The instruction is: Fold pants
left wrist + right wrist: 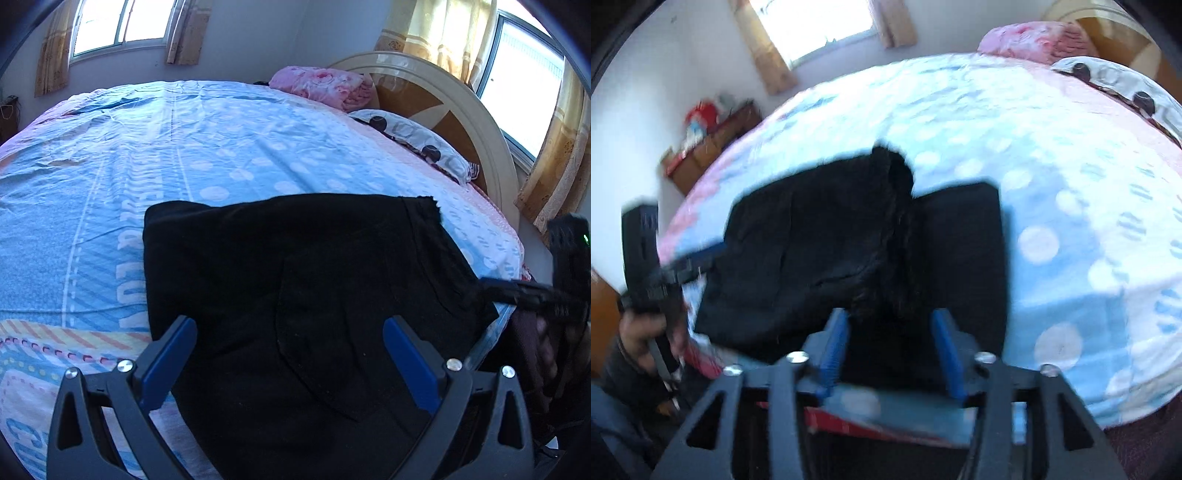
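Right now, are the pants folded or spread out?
Folded: the pants lie as a compact, layered black block on the bed.

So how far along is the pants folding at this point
Done: the black pants already lie on the bed folded into a compact stack, with layers overlapping. In hand: nothing is gripped; the left tongs and right tongs are both open over the cloth. Left: perhaps one more fold or smoothing the raised edge.

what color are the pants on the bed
Black. The pants show best in the left wrist view, lying on the blue dotted bedsheet.
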A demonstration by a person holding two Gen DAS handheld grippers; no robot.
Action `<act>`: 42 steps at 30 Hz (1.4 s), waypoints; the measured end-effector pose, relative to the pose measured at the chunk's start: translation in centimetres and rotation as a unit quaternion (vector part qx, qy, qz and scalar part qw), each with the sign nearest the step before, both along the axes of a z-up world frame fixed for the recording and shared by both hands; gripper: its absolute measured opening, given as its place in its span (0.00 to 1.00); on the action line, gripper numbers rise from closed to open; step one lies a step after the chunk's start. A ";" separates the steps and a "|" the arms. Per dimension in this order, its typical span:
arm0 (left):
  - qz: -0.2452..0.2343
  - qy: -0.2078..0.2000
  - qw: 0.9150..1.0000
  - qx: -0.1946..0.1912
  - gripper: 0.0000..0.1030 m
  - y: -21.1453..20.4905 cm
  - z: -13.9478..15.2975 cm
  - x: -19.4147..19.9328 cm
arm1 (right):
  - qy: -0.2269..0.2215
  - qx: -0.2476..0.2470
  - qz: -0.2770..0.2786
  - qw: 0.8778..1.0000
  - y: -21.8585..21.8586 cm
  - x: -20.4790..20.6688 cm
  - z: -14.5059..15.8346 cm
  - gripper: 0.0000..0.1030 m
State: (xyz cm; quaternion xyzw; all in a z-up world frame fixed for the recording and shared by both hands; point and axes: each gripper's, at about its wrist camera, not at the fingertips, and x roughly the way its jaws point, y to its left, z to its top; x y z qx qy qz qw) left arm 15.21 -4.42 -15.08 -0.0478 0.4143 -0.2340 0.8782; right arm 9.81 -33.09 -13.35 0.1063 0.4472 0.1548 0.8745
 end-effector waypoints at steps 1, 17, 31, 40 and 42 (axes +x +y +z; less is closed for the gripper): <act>0.000 0.001 1.000 -0.002 1.00 0.1 0.0 0.0 | 0.001 0.007 -0.005 1.000 -0.3 0.8 0.0 0.52; 0.009 -0.013 1.000 0.000 1.00 0.4 1.3 -0.3 | -0.015 0.072 0.030 0.997 1.1 1.9 1.0 0.15; -0.005 -0.023 0.998 0.058 1.00 -2.0 0.3 1.4 | 0.023 0.038 -0.047 0.998 -3.7 0.7 -2.3 0.15; 0.008 -0.009 0.993 0.119 1.00 -2.2 -0.4 7.3 | 0.007 0.029 -0.058 0.998 -3.8 0.3 -1.4 0.37; 0.009 -0.006 0.993 0.120 1.00 -2.3 -0.7 7.5 | -0.016 -0.001 -0.071 0.997 -3.7 -0.4 -0.2 0.46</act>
